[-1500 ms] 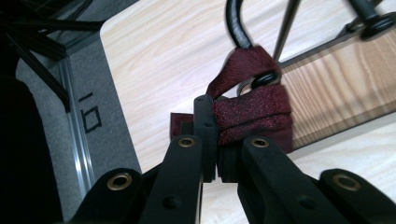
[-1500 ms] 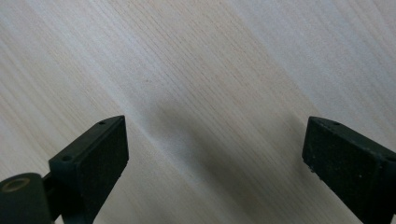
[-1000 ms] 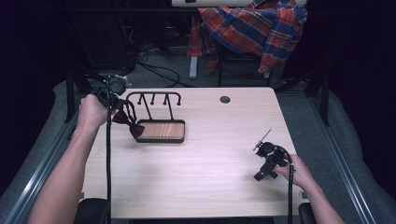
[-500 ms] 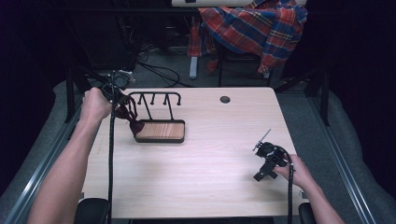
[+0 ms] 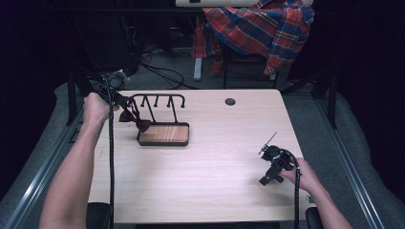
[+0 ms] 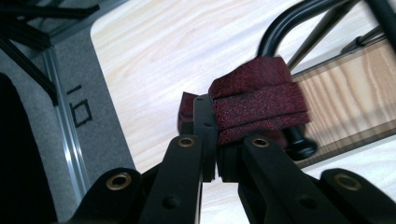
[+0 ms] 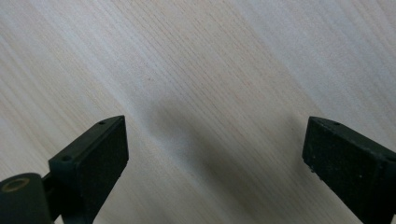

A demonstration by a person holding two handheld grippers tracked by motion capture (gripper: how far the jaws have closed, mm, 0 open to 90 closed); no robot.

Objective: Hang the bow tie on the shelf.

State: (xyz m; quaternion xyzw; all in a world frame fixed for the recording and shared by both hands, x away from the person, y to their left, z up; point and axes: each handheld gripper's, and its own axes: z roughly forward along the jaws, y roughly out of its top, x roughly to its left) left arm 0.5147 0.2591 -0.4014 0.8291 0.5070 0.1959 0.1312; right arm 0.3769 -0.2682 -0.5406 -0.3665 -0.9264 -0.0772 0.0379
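Worktop: light wood, mostly bare, small round hole near the far edge. Plaid shirt draped over a chair behind it, off the surface.

Rack: black metal frame with hooks on a wooden base tray, sits on the left half of the worktop.

Left hand-held gripper: held up at the rack's left end. In the left gripper view its jaws are clenched on a dark red bow tie. The tie's folded bands bunch at the jaw tips, right against the rack's curved black bar. In the high view the tie hangs between the gripper and the rack's base, clear of the worktop.

Right hand-held gripper: low over the worktop near the right front edge, well apart from the rack. Jaws spread wide, nothing between them, bare wood below.
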